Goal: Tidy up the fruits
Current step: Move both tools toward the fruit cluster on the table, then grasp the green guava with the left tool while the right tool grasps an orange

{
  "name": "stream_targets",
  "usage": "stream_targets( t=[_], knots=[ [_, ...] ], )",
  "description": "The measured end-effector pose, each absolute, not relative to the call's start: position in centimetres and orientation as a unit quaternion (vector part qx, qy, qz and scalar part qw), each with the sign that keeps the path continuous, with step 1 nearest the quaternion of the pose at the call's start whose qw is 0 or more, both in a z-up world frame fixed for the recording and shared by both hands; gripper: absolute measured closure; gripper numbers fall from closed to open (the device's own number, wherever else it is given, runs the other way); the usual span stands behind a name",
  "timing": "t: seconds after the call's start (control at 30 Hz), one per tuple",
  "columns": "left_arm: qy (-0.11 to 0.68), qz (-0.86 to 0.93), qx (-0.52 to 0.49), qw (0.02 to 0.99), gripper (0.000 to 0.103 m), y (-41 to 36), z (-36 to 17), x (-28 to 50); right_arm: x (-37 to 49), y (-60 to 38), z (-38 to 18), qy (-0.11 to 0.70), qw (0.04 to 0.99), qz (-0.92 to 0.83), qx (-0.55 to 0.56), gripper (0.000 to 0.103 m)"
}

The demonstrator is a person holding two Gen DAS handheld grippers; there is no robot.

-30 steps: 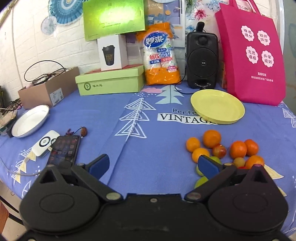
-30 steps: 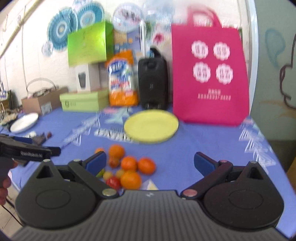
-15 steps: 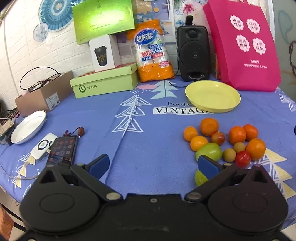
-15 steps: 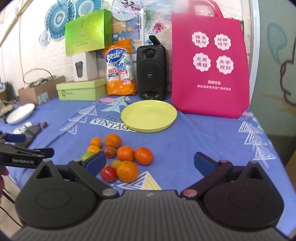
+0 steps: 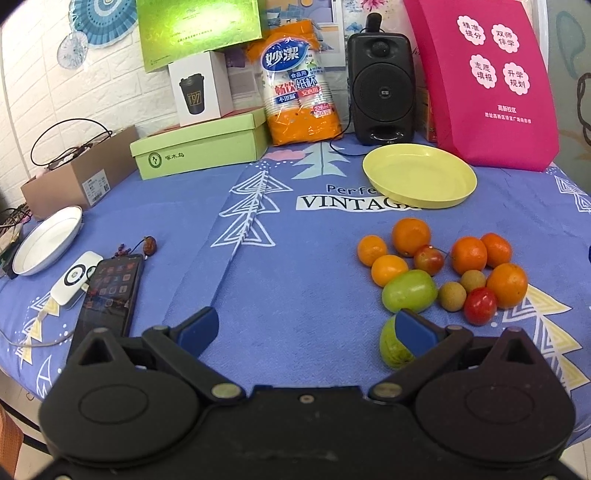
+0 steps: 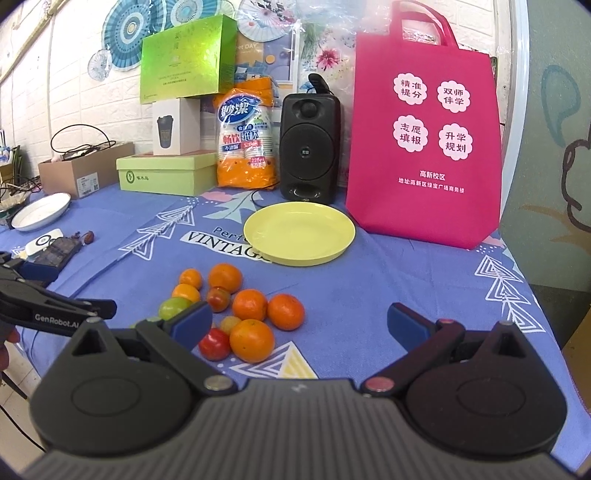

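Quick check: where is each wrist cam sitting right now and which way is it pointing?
Left wrist: on the open left gripper, low at the table's near edge, facing the back wall; fruit pile ahead-right, phone left.
Right wrist: on the open right gripper, further right; the left gripper and a fingertip show at left.
Shared: yellow plate, fruit, speaker, pink bag.

- A lived-in room, home or small office; I cannot tell which.
- A table (image 5: 295,280) wears a printed blue cloth.
- Behind it: white brick wall (image 5: 92,81), paper fans (image 6: 125,26), stacked gift boxes (image 6: 186,59), a speaker (image 6: 309,147).
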State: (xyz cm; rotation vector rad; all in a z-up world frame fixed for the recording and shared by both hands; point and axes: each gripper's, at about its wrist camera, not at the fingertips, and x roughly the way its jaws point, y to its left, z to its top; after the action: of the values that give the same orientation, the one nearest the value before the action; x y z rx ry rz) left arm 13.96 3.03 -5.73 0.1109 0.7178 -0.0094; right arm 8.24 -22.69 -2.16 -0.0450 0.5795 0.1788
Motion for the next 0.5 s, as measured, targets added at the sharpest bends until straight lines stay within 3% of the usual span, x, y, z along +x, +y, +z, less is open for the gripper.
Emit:
stream_targets(
  t=[0.5],
  knots=[
    [0.326, -0.085, 0.049, 0.94, 0.0, 1.9, -6.3, 11.9, 8.3, -23.0, -3.6, 0.29, 0.947, 0.135, -0.027, 0.0]
  ],
)
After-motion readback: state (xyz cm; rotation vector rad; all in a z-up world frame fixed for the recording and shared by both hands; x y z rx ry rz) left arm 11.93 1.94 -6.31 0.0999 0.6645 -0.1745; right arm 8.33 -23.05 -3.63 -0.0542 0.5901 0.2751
